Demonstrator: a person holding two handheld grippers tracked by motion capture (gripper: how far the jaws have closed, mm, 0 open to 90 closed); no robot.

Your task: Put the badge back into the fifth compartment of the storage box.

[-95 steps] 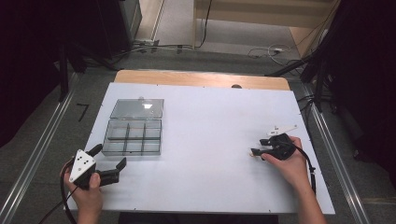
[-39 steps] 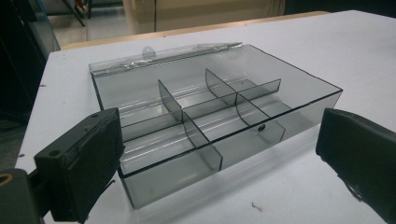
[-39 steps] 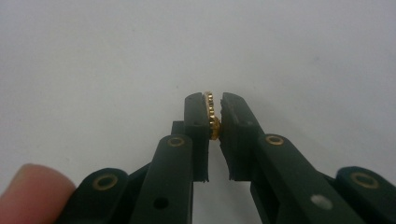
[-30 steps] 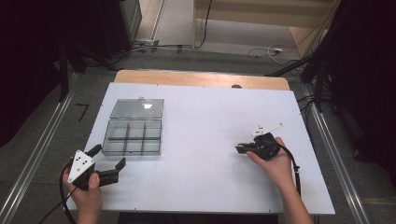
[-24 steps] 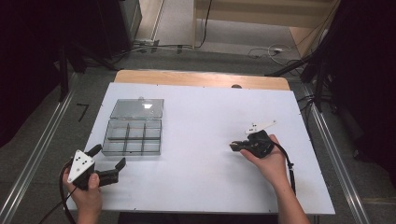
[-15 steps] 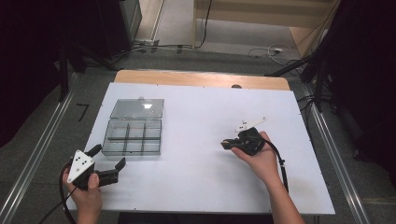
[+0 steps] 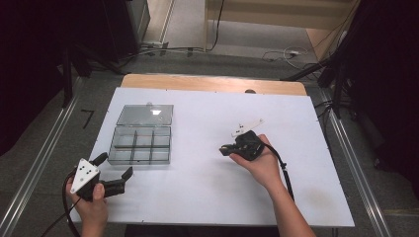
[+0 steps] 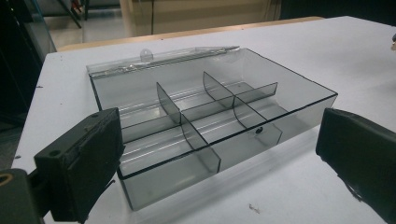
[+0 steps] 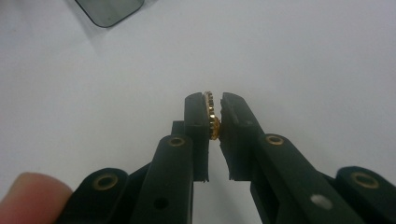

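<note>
A smoky clear plastic box [image 7: 141,144] with several empty compartments lies at the table's left, its lid [image 7: 146,114] folded back flat behind it. My left gripper [image 7: 116,165] rests near the front-left corner, open, pointing at the box. In the left gripper view, the box [image 8: 205,116] stands just beyond the two spread jaws of that gripper [image 8: 219,133], with nothing between them. My right gripper [image 7: 224,148] hovers over the table's middle right and points left. In the right gripper view, the gripper [image 9: 214,115] is shut on a small gold ridged cap [image 9: 213,116], held on edge.
The white tabletop [image 7: 207,197] ends in a wooden strip [image 7: 212,83] at the far side. Metal rails run along both sides, and cables lie on the floor behind. A corner of the box [image 9: 109,9] shows at the top left of the right gripper view.
My right hand has carried its shut gripper leftward from the table's right side toward the middle. The left hand and the box have stayed put.
</note>
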